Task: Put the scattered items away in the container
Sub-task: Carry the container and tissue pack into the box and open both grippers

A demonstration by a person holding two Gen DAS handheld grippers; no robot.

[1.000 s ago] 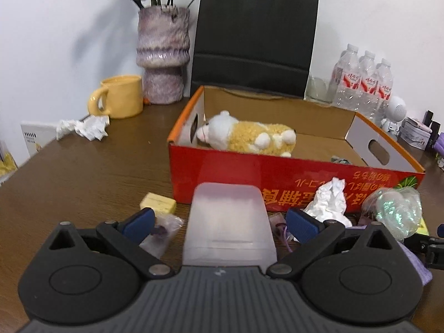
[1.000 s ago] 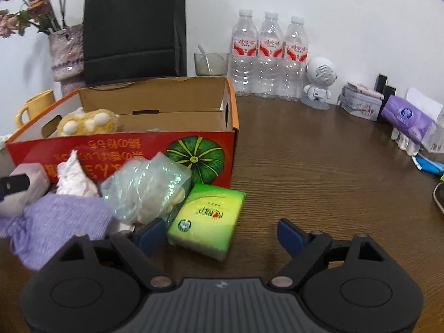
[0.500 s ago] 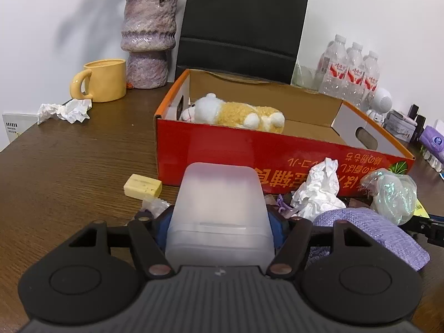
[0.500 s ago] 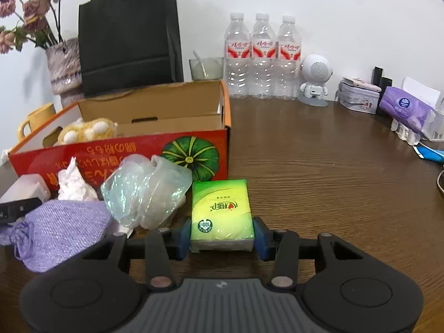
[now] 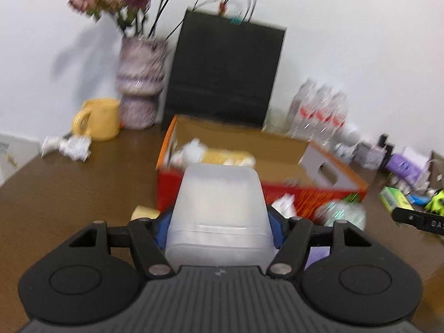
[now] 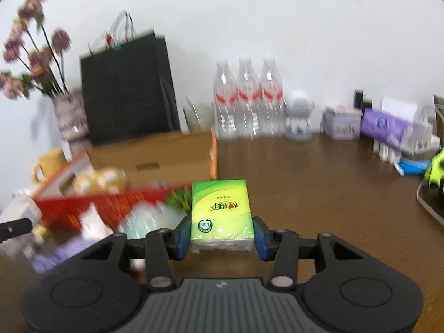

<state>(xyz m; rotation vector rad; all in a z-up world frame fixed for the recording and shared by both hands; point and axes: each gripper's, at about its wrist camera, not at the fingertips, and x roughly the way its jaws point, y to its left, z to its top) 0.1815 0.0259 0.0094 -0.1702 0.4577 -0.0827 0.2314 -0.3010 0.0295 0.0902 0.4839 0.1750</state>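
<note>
Left gripper [image 5: 219,223] clamps translucent white plastic tub [image 5: 219,208]; right gripper [image 6: 222,234] clamps green tissue pack [image 6: 221,216]; both raised, probably to clear red cardboard box [image 5: 319,191] wall.

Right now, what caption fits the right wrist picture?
Right gripper grips a green tissue pack near the red box.

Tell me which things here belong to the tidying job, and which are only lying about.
For the job: translucent plastic box in left gripper; green tissue pack in right gripper; red cardboard box.

Lying about: black paper bag; yellow mug; water bottles; flower vase.
</note>
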